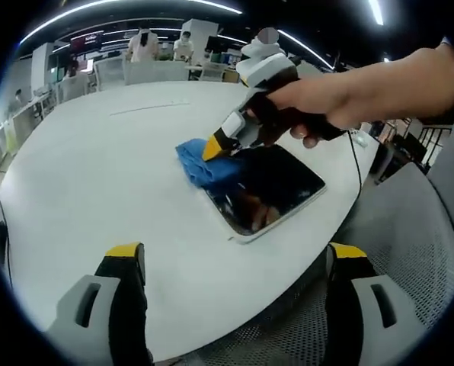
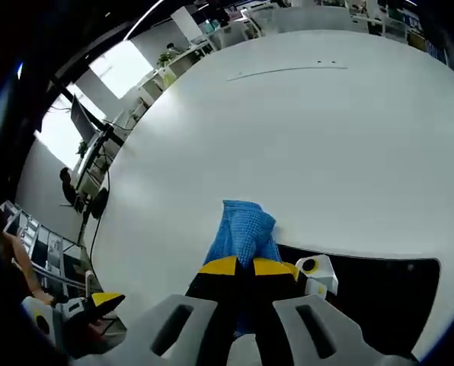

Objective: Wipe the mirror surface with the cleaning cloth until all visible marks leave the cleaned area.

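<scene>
The white round table point(image 1: 97, 175) spans most of both views, largest of all. On it, right of centre in the left gripper view, lies the dark rectangular mirror point(image 1: 276, 191), also at the lower right of the right gripper view. The blue cleaning cloth point(image 1: 204, 164) sits at the mirror's upper-left edge, half on the glass, half on the table. The right gripper point(image 2: 238, 267) has its 2 fingers pressed together on the cloth. The left gripper point(image 1: 234, 255), at the frame bottom, holds its fingers spread and bare. Wiping looks underway near 1 edge; whether marks remain on the glass I cannot tell.
</scene>
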`<state>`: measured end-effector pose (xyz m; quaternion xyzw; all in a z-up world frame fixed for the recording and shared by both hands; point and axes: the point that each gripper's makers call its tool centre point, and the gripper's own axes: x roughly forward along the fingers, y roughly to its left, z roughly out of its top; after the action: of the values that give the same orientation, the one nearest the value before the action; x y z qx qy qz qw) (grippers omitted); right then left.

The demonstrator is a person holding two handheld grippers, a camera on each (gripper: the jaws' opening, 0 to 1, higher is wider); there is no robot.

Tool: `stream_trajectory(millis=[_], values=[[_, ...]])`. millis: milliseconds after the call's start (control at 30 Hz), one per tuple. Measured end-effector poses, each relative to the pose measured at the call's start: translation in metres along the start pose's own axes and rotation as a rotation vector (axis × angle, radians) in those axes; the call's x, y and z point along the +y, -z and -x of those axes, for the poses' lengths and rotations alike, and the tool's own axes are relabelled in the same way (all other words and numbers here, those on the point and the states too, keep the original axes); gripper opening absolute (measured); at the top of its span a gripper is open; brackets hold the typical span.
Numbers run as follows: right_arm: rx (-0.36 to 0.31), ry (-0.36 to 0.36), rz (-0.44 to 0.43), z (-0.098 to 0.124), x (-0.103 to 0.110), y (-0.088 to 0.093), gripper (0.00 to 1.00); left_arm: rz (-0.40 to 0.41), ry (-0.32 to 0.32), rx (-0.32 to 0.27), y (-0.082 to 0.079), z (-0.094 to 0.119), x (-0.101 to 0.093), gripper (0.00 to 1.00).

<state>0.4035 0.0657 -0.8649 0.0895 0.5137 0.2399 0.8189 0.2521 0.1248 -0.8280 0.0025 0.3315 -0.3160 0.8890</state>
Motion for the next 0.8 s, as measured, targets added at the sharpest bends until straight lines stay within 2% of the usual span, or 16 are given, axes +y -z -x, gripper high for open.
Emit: stream_trajectory(millis=[33, 400, 800], values=[[0.003, -0.005, -0.016, 0.0001, 0.0004, 0.0005, 0.00, 0.001, -0.001, -0.003, -0.0002, 0.0002, 0.0004, 0.98], [-0.011, -0.015, 0.030, -0.0003, 0.0014, 0.0011, 0.00, 0.004, -0.017, -0.008, -0.0017, 0.0006, 0.0036, 0.99], [-0.002, -0.025, 0.001, 0.0049, -0.0081, 0.0027, 0.00, 0.010, -0.039, -0.016, -0.0028, 0.0016, 0.0075, 0.98]])
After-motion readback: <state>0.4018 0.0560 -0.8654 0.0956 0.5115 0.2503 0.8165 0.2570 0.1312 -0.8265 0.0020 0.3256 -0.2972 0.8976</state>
